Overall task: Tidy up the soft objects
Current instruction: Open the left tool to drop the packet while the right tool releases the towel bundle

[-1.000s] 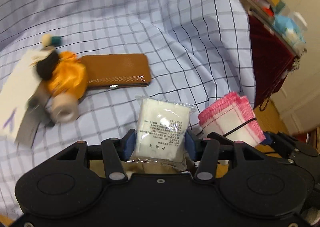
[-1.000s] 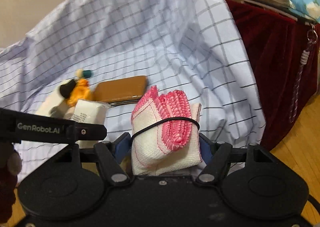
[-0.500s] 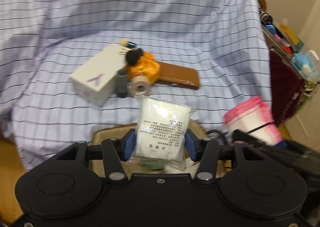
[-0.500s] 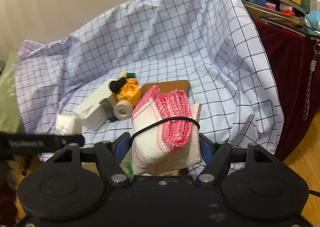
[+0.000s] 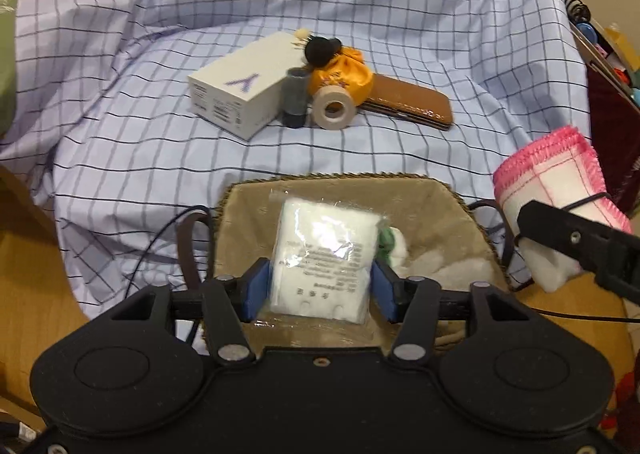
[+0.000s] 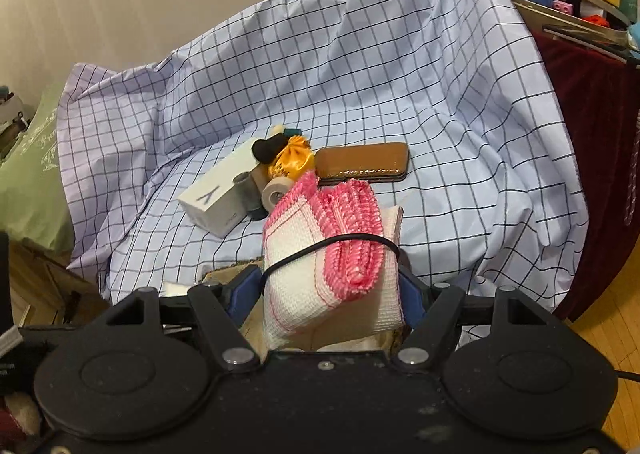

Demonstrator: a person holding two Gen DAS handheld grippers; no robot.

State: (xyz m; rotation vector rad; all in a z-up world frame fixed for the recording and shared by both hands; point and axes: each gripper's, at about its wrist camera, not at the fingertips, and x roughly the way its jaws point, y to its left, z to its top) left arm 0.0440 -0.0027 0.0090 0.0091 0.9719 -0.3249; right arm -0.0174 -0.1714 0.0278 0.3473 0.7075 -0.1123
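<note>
My left gripper (image 5: pixel 320 288) is shut on a clear packet of white cotton pads (image 5: pixel 324 254) and holds it over a tan fabric-lined basket (image 5: pixel 448 210) that has white and green soft things (image 5: pixel 394 248) inside. My right gripper (image 6: pixel 322 292) is shut on a folded white cloth bundle with pink edging (image 6: pixel 332 250), bound by a black band. That bundle also shows at the right of the left wrist view (image 5: pixel 548 174), beside the basket. An orange satin pouch (image 5: pixel 346 76) lies on the checked sheet beyond.
On the checked sheet (image 5: pixel 160 54) lie a white box (image 5: pixel 244 90), a grey cylinder (image 5: pixel 295 98), a tape roll (image 5: pixel 333 107), a black puff (image 5: pixel 320 48) and a brown leather case (image 5: pixel 408 102). A cluttered shelf over dark red cloth (image 6: pixel 592 102) stands at the right. Wooden floor (image 6: pixel 600 342) lies below.
Both grippers have pulled back from the sheet with their loads still held. The basket has come into view under the left gripper's packet, and the items on the sheet look farther away.
</note>
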